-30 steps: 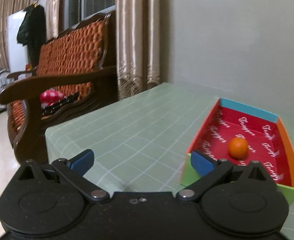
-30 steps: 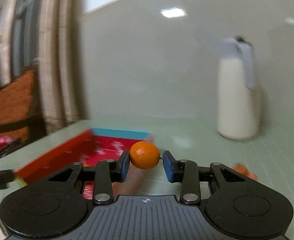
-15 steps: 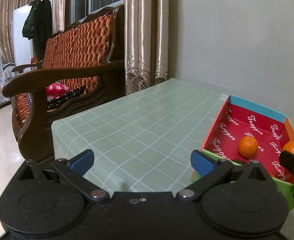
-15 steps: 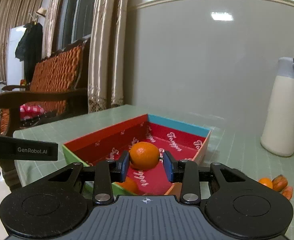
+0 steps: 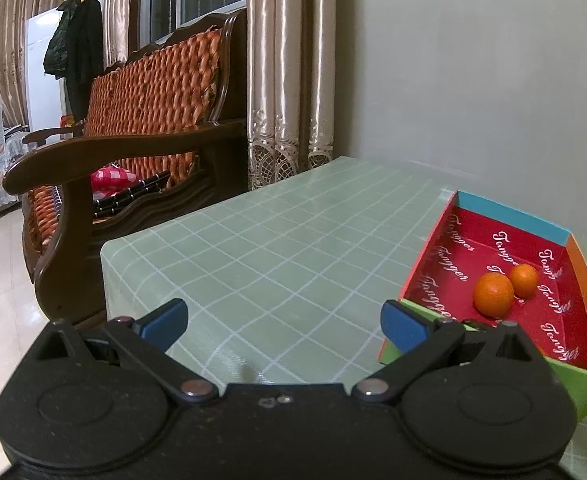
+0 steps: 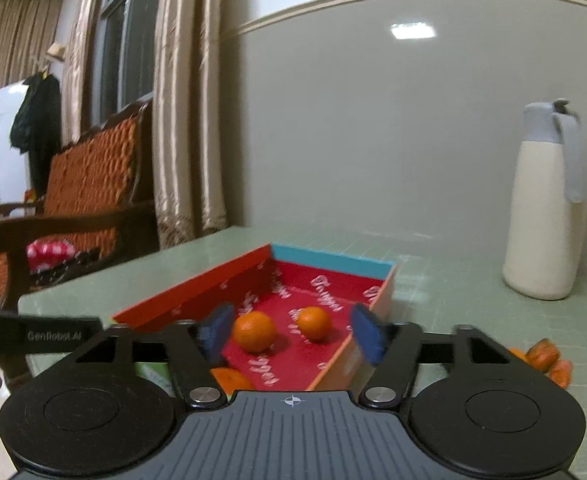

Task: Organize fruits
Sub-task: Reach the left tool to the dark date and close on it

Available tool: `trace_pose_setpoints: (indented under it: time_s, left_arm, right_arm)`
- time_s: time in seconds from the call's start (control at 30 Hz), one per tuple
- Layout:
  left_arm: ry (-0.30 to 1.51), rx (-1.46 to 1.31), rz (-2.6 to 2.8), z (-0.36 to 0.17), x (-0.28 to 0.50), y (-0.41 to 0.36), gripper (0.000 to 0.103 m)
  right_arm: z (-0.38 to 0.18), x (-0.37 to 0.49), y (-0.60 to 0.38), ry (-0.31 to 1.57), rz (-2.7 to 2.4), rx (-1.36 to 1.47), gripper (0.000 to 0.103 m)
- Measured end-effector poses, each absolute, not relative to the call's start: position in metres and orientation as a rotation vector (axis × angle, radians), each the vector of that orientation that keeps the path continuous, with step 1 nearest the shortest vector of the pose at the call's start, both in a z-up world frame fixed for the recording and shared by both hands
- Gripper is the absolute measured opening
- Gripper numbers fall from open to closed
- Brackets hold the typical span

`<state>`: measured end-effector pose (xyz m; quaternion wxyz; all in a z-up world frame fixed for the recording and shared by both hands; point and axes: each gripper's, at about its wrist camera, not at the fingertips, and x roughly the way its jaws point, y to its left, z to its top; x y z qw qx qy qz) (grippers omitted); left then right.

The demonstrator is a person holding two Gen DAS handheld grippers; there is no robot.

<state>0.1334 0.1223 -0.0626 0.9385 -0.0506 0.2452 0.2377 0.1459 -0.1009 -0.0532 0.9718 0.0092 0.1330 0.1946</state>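
Right hand-held gripper [image 6: 289, 334] stood wide open, empty, above the box [image 6: 333, 264] holding two oranges [image 6: 254, 331]; release step apparently done. Left hand-held gripper [image 5: 283, 326] was likewise open, empty. Next: fetching the fruit [image 6: 543, 354] on the bench [image 6: 453, 280], far right.

Your left wrist view: low over the table [image 5: 277, 248], facing the sofa [image 5: 145, 120] at 10 o'clock, box [image 5: 509, 216] at 3 | your right wrist view: close above the box [image 6: 333, 260], flask [image 6: 541, 216] at 2 o'clock | shared: box, sofa, curtains [image 5: 289, 72].
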Motion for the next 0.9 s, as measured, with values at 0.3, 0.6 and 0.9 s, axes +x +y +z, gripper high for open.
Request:
trace_pose_setpoints:
  time_s: [0.3, 0.6, 0.9]
  left_arm:
    - [0.444, -0.054, 0.441, -0.057, 0.132, 0.097, 0.097]
    - [0.309, 0.076, 0.215, -0.043, 0.131, 0.023, 0.097]
    - [0.353, 0.172, -0.006, -0.047, 0.152, -0.065, 0.095]
  right_arm:
    - [-0.043, 0.131, -0.148, 0.163, 0.140, 0.010, 0.103]
    - [-0.047, 0.131, -0.233, 0.180, -0.390, 0.127, 0.103]
    - [-0.051, 0.119, -0.289, 0.169, -0.678, 0.109, 0.103]
